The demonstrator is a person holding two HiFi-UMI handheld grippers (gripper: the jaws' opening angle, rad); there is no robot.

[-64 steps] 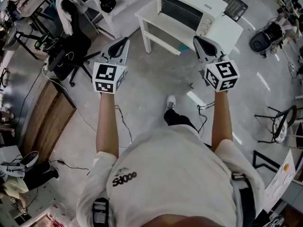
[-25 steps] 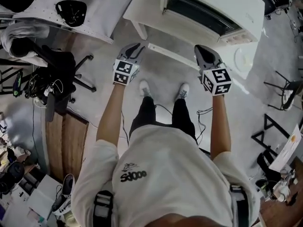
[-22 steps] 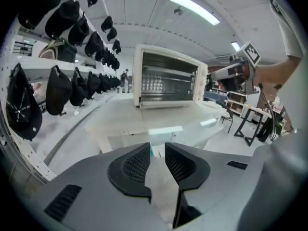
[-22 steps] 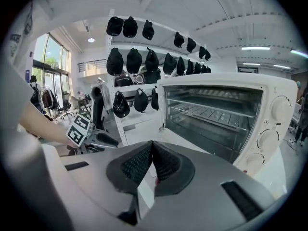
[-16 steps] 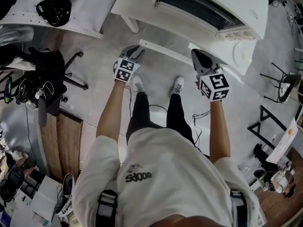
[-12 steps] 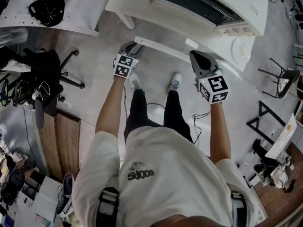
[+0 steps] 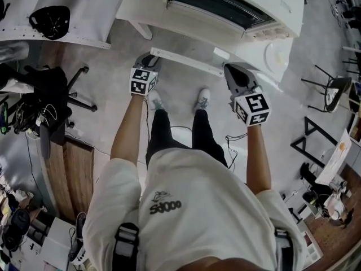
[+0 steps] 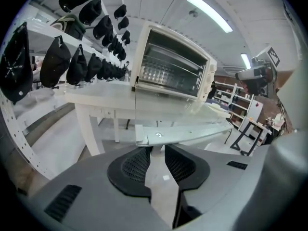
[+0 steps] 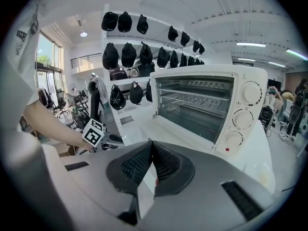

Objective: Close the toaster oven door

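Observation:
A white toaster oven (image 7: 237, 4) stands on a white table (image 7: 141, 4) with its glass door (image 7: 186, 61) dropped open and level, the handle bar toward me. My left gripper (image 7: 148, 58) is at the left end of that bar. In the left gripper view the door's front edge (image 8: 192, 129) lies just above my left gripper (image 8: 156, 148), whose jaws are closing with a narrow gap and nothing pressed between the pads. My right gripper (image 7: 231, 70) hovers below the door's right end, shut and holding nothing, and faces the oven (image 9: 207, 105).
Black caps hang on white shelving (image 8: 72, 61) left of the oven. A black office chair (image 7: 51, 89) and cables sit on the floor at the left, black stools (image 7: 333, 89) at the right. The person's feet (image 7: 203, 97) stand under the door.
The person has stepped up to the table, so the oven fills more of the view. Both grippers have come forward to the open door, the left one reaching its left end.

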